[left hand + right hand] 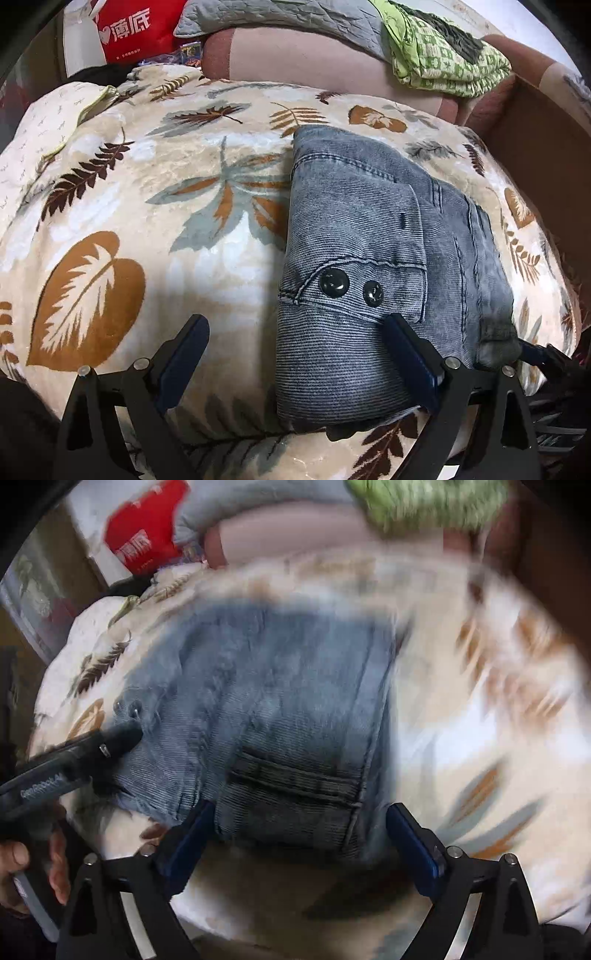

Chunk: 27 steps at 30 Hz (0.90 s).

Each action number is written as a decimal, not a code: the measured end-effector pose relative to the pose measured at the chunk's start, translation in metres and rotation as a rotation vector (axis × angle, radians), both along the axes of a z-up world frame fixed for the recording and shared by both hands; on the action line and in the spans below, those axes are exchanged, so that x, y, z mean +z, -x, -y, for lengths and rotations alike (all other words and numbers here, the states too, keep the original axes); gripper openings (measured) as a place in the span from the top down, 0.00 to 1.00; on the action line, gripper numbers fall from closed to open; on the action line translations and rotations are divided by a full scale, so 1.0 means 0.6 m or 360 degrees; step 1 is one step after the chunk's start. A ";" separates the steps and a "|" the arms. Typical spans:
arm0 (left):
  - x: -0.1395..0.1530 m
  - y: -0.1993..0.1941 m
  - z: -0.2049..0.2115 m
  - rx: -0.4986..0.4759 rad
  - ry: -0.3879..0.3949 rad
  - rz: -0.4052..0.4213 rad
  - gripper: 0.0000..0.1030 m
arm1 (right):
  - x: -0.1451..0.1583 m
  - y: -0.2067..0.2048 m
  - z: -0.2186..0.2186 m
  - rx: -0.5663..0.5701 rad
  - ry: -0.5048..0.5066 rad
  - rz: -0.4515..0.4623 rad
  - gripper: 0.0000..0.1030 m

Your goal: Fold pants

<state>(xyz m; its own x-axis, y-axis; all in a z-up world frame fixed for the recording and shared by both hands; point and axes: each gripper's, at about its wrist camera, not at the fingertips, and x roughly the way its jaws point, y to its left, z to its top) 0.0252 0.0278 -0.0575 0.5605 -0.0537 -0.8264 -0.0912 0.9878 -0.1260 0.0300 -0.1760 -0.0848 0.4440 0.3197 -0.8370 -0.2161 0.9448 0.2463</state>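
The grey-blue corduroy pants (369, 236) lie folded into a compact stack on the leaf-print blanket (129, 206), with two black buttons (334, 282) facing up. My left gripper (295, 332) is open; its right finger (410, 350) rests on the near part of the stack, its left finger over the blanket. In the blurred right wrist view the pants (280, 701) fill the middle. My right gripper (299, 830) is open at the stack's near edge, by a dark belt loop (295, 775). The left gripper (74, 757) touches the stack's left side there.
A pink sofa back (314, 62) runs behind the blanket, with a green patterned cloth (443, 55) and a grey quilt (277, 18) on it. A red bag (140, 29) stands at the far left. A brown cardboard box (535, 147) sits at the right.
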 end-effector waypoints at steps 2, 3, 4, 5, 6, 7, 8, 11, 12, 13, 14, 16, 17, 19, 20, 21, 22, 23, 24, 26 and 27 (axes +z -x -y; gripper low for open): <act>0.002 0.000 0.000 -0.0013 -0.0004 -0.0006 0.07 | 0.012 -0.002 0.008 -0.0005 -0.0041 0.0012 0.06; 0.003 0.000 -0.001 -0.0011 -0.0002 -0.0011 0.07 | 0.018 -0.002 0.010 -0.0007 -0.0034 0.0041 0.06; 0.005 0.000 -0.002 -0.0013 0.0006 -0.0016 0.07 | 0.022 -0.002 0.015 -0.0021 -0.0049 0.0053 0.06; 0.011 0.002 -0.004 -0.0023 0.0027 -0.0015 0.08 | 0.023 -0.002 0.019 -0.0031 -0.0075 0.0052 0.06; 0.018 0.005 -0.008 -0.0026 0.0052 0.0004 0.08 | 0.027 -0.002 0.025 -0.0049 -0.0112 0.0058 0.06; 0.027 0.008 -0.013 -0.0020 0.0075 0.0037 0.08 | 0.030 -0.001 0.032 -0.0073 -0.0141 0.0069 0.06; 0.037 0.011 -0.020 -0.0015 0.0095 0.0070 0.08 | 0.037 -0.001 0.044 -0.0113 -0.0186 0.0082 0.06; 0.056 0.010 -0.049 -0.0010 0.0205 0.0123 0.08 | 0.040 -0.005 0.094 -0.0257 -0.0388 0.0039 0.06; 0.056 0.004 -0.060 -0.0005 0.0260 0.0118 0.08 | 0.039 -0.011 0.110 -0.0280 -0.0472 -0.0001 0.06; 0.054 -0.004 -0.072 -0.0010 0.0327 0.0095 0.08 | 0.036 -0.019 0.122 -0.0293 -0.0545 -0.0043 0.06; 0.045 -0.018 -0.086 -0.0019 0.0417 0.0048 0.08 | 0.035 -0.026 0.134 -0.0302 -0.0606 -0.0079 0.06; 0.034 -0.034 -0.095 -0.0034 0.0506 0.0014 0.08 | 0.036 -0.043 0.147 -0.0282 -0.0677 -0.0126 0.06; 0.027 -0.045 -0.097 -0.0054 0.0558 -0.0008 0.08 | 0.038 -0.056 0.152 -0.0273 -0.0713 -0.0149 0.06; 0.012 -0.063 -0.093 -0.0087 0.0665 -0.0067 0.08 | 0.035 -0.079 0.149 -0.0223 -0.0760 -0.0194 0.06; 0.005 -0.072 -0.092 -0.0090 0.0726 -0.0092 0.08 | 0.030 -0.098 0.147 -0.0197 -0.0778 -0.0237 0.06; 0.000 -0.078 -0.089 -0.0091 0.0764 -0.0111 0.08 | 0.027 -0.101 0.144 -0.0191 -0.0791 -0.0265 0.06; -0.003 -0.084 -0.087 -0.0100 0.0795 -0.0124 0.08 | 0.020 -0.108 0.143 -0.0178 -0.0816 -0.0308 0.06; -0.007 -0.092 -0.082 -0.0116 0.0834 -0.0138 0.08 | 0.010 -0.121 0.141 -0.0178 -0.0837 -0.0353 0.06; -0.009 -0.095 -0.080 -0.0122 0.0850 -0.0143 0.08 | 0.005 -0.125 0.135 -0.0188 -0.0827 -0.0373 0.06; -0.008 -0.101 -0.076 -0.0143 0.0867 -0.0141 0.08 | -0.006 -0.135 0.129 -0.0195 -0.0780 -0.0404 0.06; -0.009 -0.104 -0.075 -0.0156 0.0874 -0.0139 0.08 | -0.008 -0.135 0.130 -0.0206 -0.0798 -0.0397 0.06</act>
<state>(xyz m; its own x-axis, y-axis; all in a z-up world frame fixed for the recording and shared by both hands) 0.0875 0.0727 -0.0630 0.4620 -0.5374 -0.7055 -0.0355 0.7836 -0.6202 0.1109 -0.2538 -0.0893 0.3146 0.6606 -0.6817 0.0160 0.7143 0.6996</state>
